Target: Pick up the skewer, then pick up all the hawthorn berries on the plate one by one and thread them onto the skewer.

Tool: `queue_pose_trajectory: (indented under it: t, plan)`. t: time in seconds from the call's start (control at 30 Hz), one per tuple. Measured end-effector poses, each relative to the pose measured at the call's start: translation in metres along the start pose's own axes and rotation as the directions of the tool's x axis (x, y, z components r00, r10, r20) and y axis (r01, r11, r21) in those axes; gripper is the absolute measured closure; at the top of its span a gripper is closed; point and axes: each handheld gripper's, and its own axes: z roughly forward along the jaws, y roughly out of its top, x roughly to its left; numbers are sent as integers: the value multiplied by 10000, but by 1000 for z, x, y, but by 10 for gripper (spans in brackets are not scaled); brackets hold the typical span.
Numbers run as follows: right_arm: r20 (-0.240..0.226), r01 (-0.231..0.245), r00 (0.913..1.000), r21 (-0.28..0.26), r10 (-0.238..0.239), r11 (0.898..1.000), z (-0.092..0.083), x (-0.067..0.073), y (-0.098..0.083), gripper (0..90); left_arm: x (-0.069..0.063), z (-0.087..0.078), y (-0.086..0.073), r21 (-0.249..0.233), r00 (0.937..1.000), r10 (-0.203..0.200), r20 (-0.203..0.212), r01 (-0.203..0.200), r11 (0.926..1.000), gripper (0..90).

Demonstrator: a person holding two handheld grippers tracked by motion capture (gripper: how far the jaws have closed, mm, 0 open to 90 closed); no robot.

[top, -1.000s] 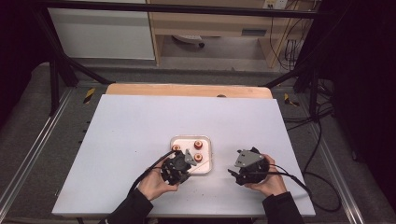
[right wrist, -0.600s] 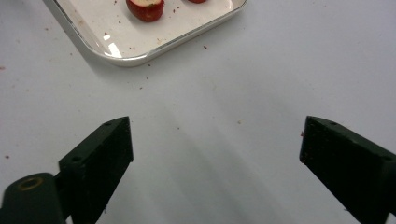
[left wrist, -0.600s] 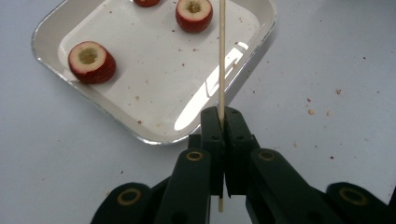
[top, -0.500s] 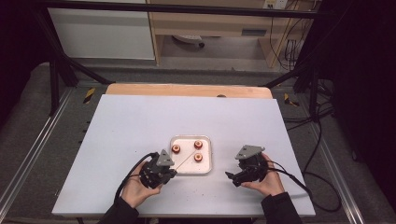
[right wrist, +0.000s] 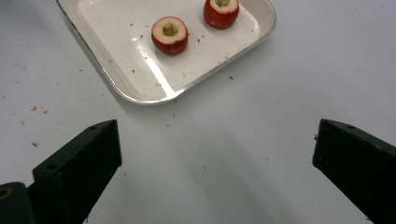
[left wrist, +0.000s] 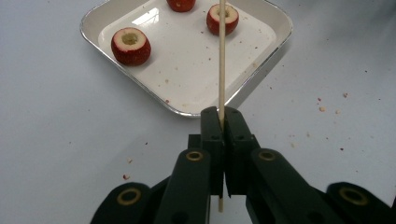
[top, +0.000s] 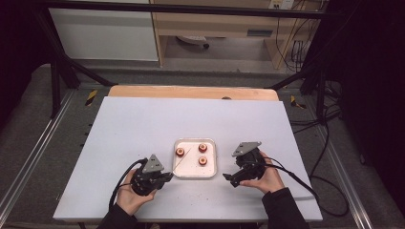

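Observation:
A white tray (top: 196,171) in the middle of the table holds three cored red fruits (top: 180,152) (top: 203,147) (top: 203,161). My left gripper (top: 168,176) sits just left of the tray, shut on a thin wooden skewer (top: 183,158) that slants over it. In the left gripper view the jaws (left wrist: 222,114) pinch the skewer (left wrist: 222,56), which points across the tray (left wrist: 187,70) toward a fruit (left wrist: 231,21). My right gripper (top: 228,180) is right of the tray; its jaws (right wrist: 217,140) have just been opening and stand wide with nothing between them, facing the tray (right wrist: 121,56) and a fruit (right wrist: 170,35).
Red crumbs dot the white tabletop (top: 143,129) around the tray. A wooden strip (top: 191,92) runs along the table's far edge. Black frame bars and cables stand at both sides, and a cabinet beyond.
My left hand has pulled left and away from the tray, carrying the skewer with it. The right hand has shifted only slightly beside the tray.

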Motion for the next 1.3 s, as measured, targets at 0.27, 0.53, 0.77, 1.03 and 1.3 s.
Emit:
queue_pose_trajectory:
  t: [0.27, 0.53, 0.77, 1.03, 1.3]
  plan:
    - [-304, 317, 9991, 512, -302, 9982, 14, 3, 20, 17, 2, 0, -5, -42, 9999, -101, 51, 101, 9999, 881]
    - [-641, 591, 9964, 701, -547, 9958, 23, 1, 41, 24, 4, -2, -6, -208, 9997, -224, 89, 226, 9995, 881]
    - [-1109, 1067, 9893, 1024, -952, 9890, 35, 1, 59, 52, 7, -3, -7, -297, 9994, -324, 96, 326, 9990, 881]
    - [-1659, 1449, 9781, 1074, -1260, 9836, 51, -1, 75, 136, 9, -4, -7, -303, 9991, -412, 42, 413, 9987, 881]
    - [-2432, 2153, 9549, 1711, -1705, 9615, 67, 0, 85, 316, 9, -2, -7, -218, 9993, -358, 42, 359, 9991, 881]
